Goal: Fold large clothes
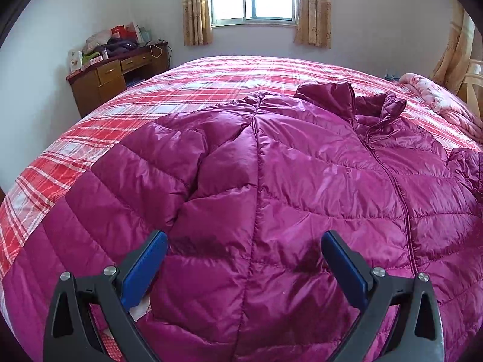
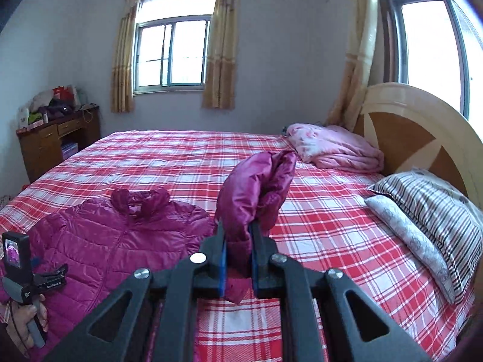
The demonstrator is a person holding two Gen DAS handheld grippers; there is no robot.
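A magenta quilted puffer jacket lies front up on the red plaid bed, collar toward the far right. My left gripper is open and empty, hovering just above the jacket's lower body. My right gripper is shut on the jacket's sleeve, holding it lifted above the bed to the right of the jacket body. The left gripper also shows in the right wrist view at the lower left, held in a hand.
A folded pink quilt and a striped pillow lie near the wooden headboard. A cluttered wooden desk stands by the far wall. Curtained windows are behind the bed.
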